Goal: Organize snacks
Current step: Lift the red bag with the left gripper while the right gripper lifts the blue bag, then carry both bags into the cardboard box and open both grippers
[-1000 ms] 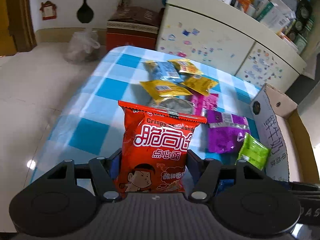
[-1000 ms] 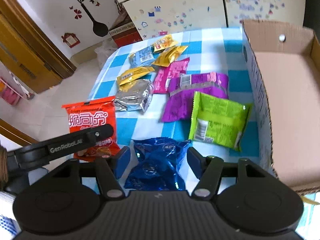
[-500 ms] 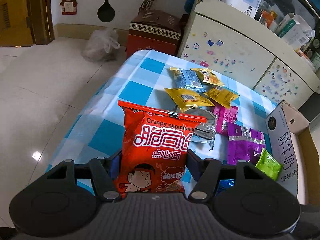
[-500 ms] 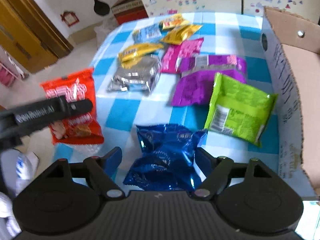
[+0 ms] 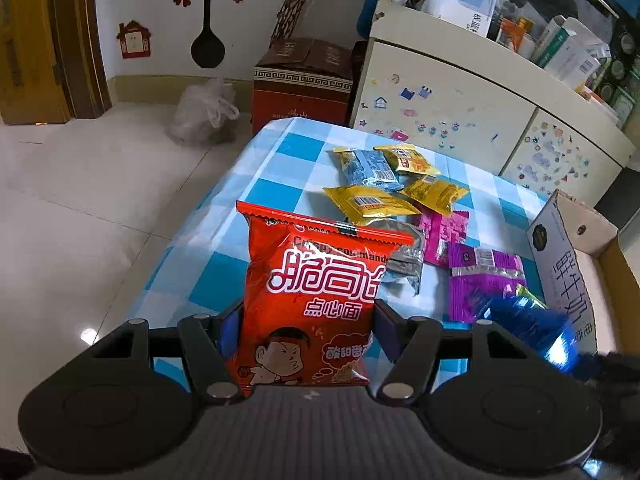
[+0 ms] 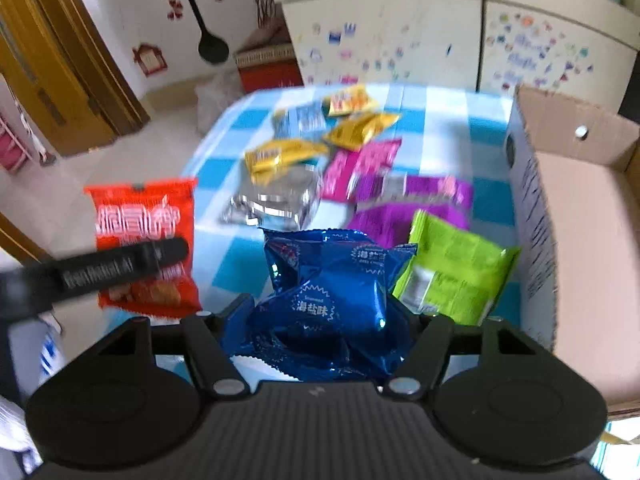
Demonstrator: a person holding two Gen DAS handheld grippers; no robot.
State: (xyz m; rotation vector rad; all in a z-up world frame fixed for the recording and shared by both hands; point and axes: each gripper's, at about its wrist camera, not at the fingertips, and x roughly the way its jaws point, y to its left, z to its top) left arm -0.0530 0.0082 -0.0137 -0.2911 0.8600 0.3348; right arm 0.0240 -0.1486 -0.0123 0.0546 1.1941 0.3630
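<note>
My right fingers [image 6: 326,322] are closing on the crinkled blue foil snack bag [image 6: 332,296], now lifted off the blue-checked counter [image 5: 276,168]; earlier it lay flat near the open cardboard box [image 6: 580,240]. Only my left view shows the left fingers [image 5: 302,334] clamping the upright red noodle-snack packet [image 5: 316,300].

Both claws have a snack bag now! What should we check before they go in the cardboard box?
1. Left gripper clamped on the red noodle-snack bag: ok, the bag stands upright between its pads.
2. Right gripper on the blue bag: cannot tell; its jaws are closing around the bag, and the picture is blurred.
3. Cardboard box open, with room: ok, the visible floor is bare.
4. Way to the box clear: not ok, the green packet lies beside the box wall.
5. Other packets flat on the checked tablecloth: ok.
</note>
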